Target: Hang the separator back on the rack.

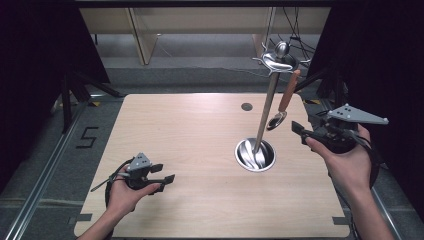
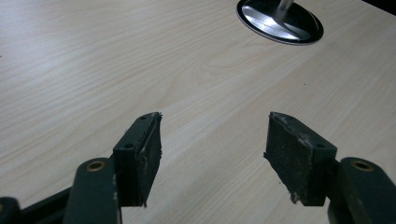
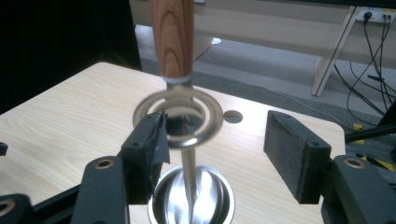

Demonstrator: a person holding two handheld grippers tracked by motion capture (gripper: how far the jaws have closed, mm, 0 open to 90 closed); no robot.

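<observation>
Wooden-handled ladle (image 1: 285, 102) hangs from a steel rack (image 1: 263, 112) at the table's (image 1: 190, 140) far right in the high view; the right gripper (image 1: 300, 133) sits just beside it. Left gripper (image 2: 212, 140) view: jaws wide apart, holding nothing. Right gripper view: jaws wide apart, ladle bowl blurred between, ungripped.

A spoon (image 3: 180, 114) with a wooden handle hangs down above the shiny round base (image 3: 192, 196) on the worktop (image 3: 60, 126). The black jaws stand wide apart.
</observation>
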